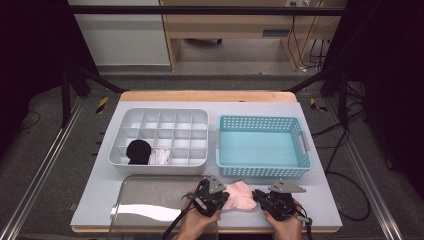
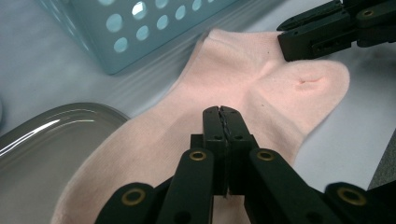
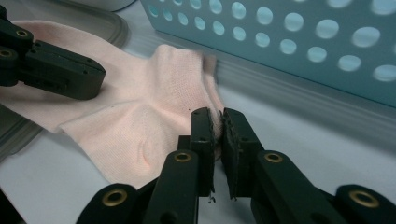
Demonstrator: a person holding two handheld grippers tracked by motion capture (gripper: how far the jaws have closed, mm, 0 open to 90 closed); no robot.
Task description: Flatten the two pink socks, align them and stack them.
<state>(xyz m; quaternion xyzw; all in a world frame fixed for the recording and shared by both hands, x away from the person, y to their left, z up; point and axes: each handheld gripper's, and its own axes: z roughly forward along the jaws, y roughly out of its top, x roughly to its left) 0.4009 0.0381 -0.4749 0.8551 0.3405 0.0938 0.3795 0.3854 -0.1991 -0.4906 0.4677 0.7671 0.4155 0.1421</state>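
Pink sock (image 1: 239, 195) lies between both claws; left claw (image 2: 222, 112) pressed together, right claw (image 3: 217, 122) pinching its edge, which may slip out.

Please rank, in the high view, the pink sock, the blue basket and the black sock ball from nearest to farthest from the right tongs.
1. Pink sock, just left of the right tongs.
2. Blue basket, directly behind.
3. Black sock ball, far left, in the grey divider tray.

High view overhead, facing forward-down; both gripper views close, low, sharing the pink sock (image 1: 239, 195) (image 2: 243, 93) (image 3: 154, 107).
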